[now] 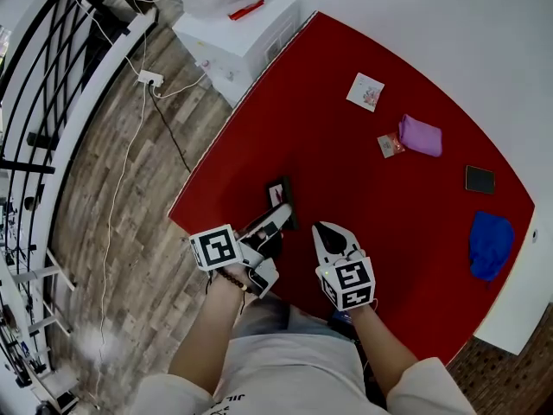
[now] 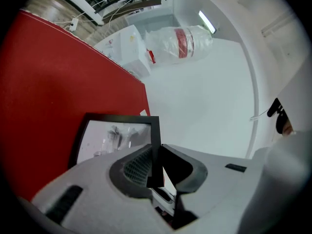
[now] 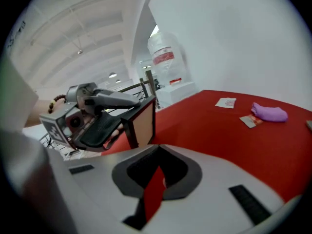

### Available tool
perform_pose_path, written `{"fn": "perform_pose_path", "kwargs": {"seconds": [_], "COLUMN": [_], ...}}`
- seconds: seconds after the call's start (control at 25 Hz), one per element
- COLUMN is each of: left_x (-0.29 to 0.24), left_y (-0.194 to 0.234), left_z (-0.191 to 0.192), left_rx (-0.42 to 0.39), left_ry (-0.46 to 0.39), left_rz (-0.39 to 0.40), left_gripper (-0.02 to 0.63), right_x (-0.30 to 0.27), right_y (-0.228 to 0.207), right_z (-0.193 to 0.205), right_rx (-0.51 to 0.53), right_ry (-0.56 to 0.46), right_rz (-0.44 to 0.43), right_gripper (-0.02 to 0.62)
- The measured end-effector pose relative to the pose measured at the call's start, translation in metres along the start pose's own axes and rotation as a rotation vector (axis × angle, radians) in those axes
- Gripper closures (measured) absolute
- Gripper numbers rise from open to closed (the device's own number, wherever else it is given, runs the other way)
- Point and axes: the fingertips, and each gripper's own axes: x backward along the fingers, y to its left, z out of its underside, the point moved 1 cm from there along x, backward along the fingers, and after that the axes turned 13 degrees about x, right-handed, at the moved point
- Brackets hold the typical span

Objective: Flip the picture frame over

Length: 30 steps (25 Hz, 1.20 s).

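Frame (image 2: 114,135) edge pinched in L tongs (image 2: 155,154), nr edge of red table (image 1: 415,210), R tongs (image 3: 157,151) pressed together, empty.

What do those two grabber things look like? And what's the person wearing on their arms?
The left gripper and the right gripper are both pale grey, with black pads inside curved, pointed jaws. Each carries a white cube printed with black square markers. The person wears a light short-sleeved top and a dark bead bracelet on the left wrist.
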Motion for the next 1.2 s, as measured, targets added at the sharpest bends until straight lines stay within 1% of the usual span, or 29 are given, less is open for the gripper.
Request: {"fn": "perform_pose_path", "kwargs": {"seconds": [0.12, 0.24, 0.4, 0.52, 0.56, 0.64, 0.72, 0.8, 0.92, 1.04, 1.2], "left_x": [0.012, 0.022, 0.035, 0.044, 0.047, 0.052, 0.056, 0.058, 0.061, 0.063, 0.064], "left_y": [-0.001, -0.003, -0.002, -0.001, -0.001, 0.000, 0.000, 0.000, 0.000, 0.000, 0.000], "left_z": [-0.007, -0.011, -0.018, -0.022, -0.023, -0.024, -0.025, -0.026, -0.027, -0.026, -0.028], "left_rx": [-0.001, -0.008, -0.023, -0.021, -0.020, -0.024, -0.031, -0.038, -0.036, -0.038, -0.045], "left_ry": [0.016, 0.042, 0.060, 0.064, 0.066, 0.074, 0.082, 0.089, 0.094, 0.099, 0.104], "left_rz": [0.053, 0.097, 0.112, 0.113, 0.113, 0.115, 0.112, 0.106, 0.103, 0.099, 0.100], "left_gripper": [0.538, 0.537, 0.537, 0.537, 0.537, 0.537, 0.537, 0.537, 0.537, 0.537, 0.535], "right_x": [-0.004, -0.007, -0.018, -0.028, -0.030, -0.036, -0.041, -0.046, -0.052, -0.053, -0.054], "right_y": [0.018, 0.035, 0.056, 0.069, 0.072, 0.079, 0.084, 0.088, 0.093, 0.095, 0.096], "right_z": [-0.011, -0.019, -0.023, -0.024, -0.023, -0.021, -0.020, -0.020, -0.021, -0.023, -0.025], "right_rx": [0.056, 0.141, 0.225, 0.286, 0.306, 0.348, 0.395, 0.418, 0.417, 0.431, 0.510], "right_ry": [-0.055, -0.095, -0.118, -0.126, -0.124, -0.110, -0.094, -0.092, -0.093, -0.096, -0.090], "right_rz": [-0.088, -0.145, -0.233, -0.285, -0.302, -0.338, -0.365, -0.383, -0.390, -0.372, -0.335], "right_gripper": [0.592, 0.591, 0.591, 0.588, 0.575, 0.514, 0.505, 0.503, 0.503, 0.505, 0.522]}}
